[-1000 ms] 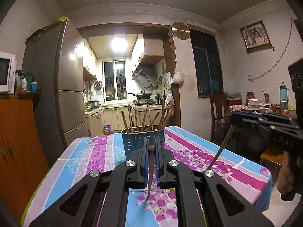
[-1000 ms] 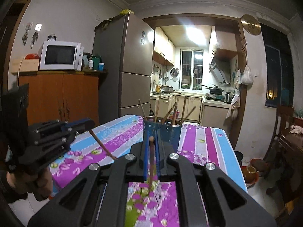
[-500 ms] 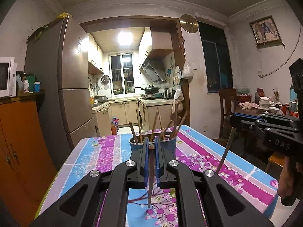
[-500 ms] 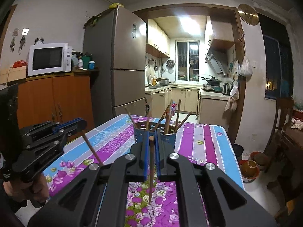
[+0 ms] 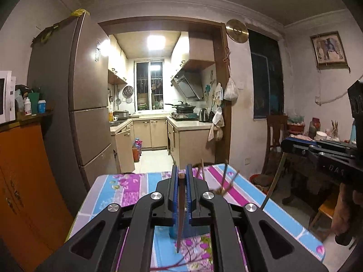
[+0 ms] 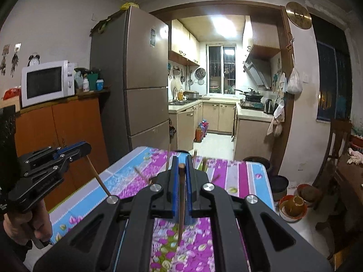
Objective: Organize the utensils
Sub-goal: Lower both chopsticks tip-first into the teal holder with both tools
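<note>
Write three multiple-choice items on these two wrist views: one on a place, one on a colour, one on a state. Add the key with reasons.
1. Where is the microwave?
A. on the orange cabinet
B. on the table
C. on the kitchen counter

2. What colour are the pads of the left gripper?
A. red
B. blue
C. white

3. What is the state of the right gripper?
A. open, empty
B. shut on a chopstick
C. shut on a spoon

Key: 1 A, it sits on the cabinet's top beside the fridge. 2 B, blue strips line the jaws. 3 B, a thin brown stick is clamped between the jaws.
</note>
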`<state>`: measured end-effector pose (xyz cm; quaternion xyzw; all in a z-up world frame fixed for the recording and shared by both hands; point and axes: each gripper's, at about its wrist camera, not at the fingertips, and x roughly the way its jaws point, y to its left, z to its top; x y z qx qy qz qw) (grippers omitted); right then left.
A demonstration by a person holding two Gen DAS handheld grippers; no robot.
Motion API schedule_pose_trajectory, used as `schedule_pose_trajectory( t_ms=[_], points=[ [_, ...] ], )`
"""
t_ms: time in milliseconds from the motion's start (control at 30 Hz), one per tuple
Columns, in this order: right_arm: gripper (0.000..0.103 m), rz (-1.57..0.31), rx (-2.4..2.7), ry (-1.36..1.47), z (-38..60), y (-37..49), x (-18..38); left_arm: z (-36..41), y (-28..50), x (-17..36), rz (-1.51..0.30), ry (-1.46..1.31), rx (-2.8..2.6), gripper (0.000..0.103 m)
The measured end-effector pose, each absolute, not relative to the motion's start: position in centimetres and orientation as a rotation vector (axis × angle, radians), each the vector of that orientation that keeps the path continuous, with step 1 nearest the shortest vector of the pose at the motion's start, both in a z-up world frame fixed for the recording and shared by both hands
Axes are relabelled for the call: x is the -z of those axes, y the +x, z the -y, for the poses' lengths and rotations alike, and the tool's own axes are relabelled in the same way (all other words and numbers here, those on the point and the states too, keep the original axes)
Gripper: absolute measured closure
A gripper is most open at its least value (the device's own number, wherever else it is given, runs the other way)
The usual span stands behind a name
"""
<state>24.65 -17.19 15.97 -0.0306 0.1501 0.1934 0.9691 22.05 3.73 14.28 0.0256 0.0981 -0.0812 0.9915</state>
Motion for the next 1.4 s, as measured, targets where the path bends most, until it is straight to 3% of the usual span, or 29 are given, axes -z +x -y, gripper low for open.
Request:
schedule_pose_trajectory(
  t_ms=[300, 533, 1400],
  points=[
    [0.098, -0.236, -0.394, -0.035, 17.4, 28.4, -23.7, -3.2, 25.8, -21.1, -0.14, 0.037, 0.167, 0.096],
    [0.098, -0.219, -0.373, -0.056, 16.7, 32.1, -25.8, -2.9, 28.5, -24.5, -0.107, 0.01, 0.173, 0.096],
    [0.099, -0.365, -0.395, -0.031, 15.1, 39.3, -16.6, -2.6, 37.1, -18.3, -0.208, 0.004, 0.184, 0.096]
  ],
)
